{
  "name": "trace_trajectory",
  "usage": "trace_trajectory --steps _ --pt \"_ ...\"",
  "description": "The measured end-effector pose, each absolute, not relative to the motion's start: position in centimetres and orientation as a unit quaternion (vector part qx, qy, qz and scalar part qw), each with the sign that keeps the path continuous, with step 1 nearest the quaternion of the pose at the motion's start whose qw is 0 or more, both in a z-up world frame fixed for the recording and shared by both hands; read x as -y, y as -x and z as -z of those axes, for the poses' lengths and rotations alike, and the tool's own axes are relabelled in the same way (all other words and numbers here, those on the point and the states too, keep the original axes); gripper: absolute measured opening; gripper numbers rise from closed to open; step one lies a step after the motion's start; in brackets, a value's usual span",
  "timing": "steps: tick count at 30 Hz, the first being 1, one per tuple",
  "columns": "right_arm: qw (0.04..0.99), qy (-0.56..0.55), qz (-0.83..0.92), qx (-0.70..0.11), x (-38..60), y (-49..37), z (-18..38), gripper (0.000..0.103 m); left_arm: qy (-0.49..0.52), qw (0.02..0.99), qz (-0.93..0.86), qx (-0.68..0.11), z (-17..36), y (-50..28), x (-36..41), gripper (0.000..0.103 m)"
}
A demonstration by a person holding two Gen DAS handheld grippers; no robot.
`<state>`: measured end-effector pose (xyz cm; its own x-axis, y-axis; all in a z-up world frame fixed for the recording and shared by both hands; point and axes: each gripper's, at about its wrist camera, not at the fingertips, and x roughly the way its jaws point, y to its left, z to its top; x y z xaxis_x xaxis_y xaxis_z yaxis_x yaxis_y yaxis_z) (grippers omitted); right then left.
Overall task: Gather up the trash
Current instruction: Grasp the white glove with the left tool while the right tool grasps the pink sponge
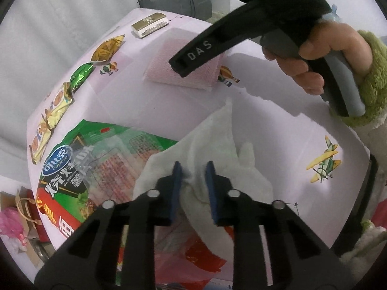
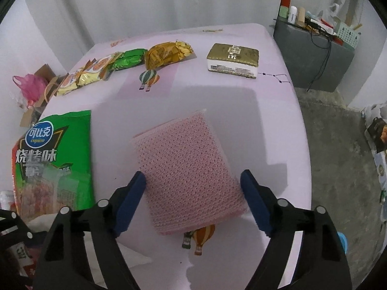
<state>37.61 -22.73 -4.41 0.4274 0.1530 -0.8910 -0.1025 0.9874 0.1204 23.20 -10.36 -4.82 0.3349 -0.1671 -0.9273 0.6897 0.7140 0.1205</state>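
Tissue (image 1: 217,145), crumpled on the table (image 1: 278,130), is bunching between my left tool (image 1: 194,188)'s narrowed pads and risking tearing; my right tool (image 2: 193,203) is hovering wide over the pink pad (image 2: 186,169).

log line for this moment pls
left gripper shut on white tissue | right gripper open, straddling pink foam sheet | snack wrappers uncollected

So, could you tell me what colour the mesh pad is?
Pink, with a fine honeycomb texture; the pad shows best in the right wrist view.
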Motion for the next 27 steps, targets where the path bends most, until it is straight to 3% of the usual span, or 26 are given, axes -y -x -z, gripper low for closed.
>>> trace_trajectory --steps 6,19,20,22,27 --pt "0.845 -0.037 -0.078 -0.527 23.1 -36.7 4.3 0.068 -0.249 0.783 0.283 -0.495 4.4 -22.7 10.4 0.006" --pt "0.833 -0.101 -0.071 -0.539 26.0 -33.0 4.1 0.063 -0.196 0.814 0.288 -0.465 2.4 -21.4 9.2 0.004" --pt "0.835 -0.091 -0.069 -0.538 25.7 -33.2 3.9 0.064 -0.193 0.816 0.288 -0.462 2.2 -21.3 9.1 0.003" --pt "0.836 -0.078 -0.071 -0.539 25.1 -33.5 3.7 0.078 -0.186 0.82 0.287 -0.459 1.7 -21.1 8.9 0.003" --pt "0.835 -0.022 -0.066 -0.545 22.9 -34.7 4.2 0.085 -0.167 0.83 0.284 -0.45 0.5 -20.7 8.0 0.003"
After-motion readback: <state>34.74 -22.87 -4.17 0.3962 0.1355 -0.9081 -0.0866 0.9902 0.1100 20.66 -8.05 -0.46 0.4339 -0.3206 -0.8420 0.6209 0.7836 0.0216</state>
